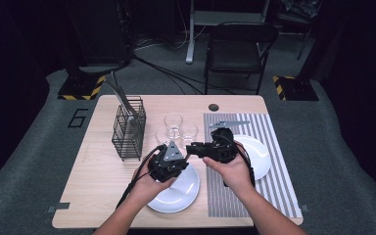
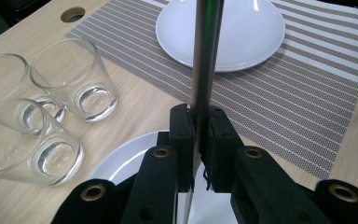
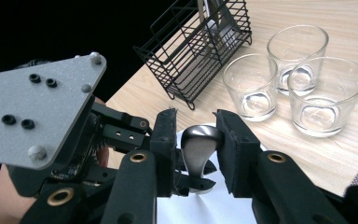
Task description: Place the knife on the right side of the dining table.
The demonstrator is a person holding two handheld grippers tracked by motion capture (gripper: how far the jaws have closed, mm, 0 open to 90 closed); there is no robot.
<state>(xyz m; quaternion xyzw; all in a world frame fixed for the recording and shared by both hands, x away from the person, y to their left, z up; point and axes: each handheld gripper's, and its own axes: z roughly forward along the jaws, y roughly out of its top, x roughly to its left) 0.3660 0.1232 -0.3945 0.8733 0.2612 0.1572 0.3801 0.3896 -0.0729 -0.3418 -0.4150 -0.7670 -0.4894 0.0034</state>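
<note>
A metal utensil, apparently a spoon, stands upright at the centre of the left gripper view, its handle clenched between the pads of the left claw. In the right gripper view its rounded end sits low in the centre, between the pads of the right claw, which stand apart on either side of it; whether a pad touches the metal is unclear. In the high view both claws meet at the centre of the frame, above a white plate near the bench's lower edge.

The bench is pale wood with a round hole at its far edge. A striped placemat covers its right part and bears a second white plate. Three clear glasses stand just above the claws, and a black wire basket with cutlery stands to their left. Beyond lie grey carpet, cables and a black chair.

The right gripper view adds the left claw's grey three-cornered plate.
</note>
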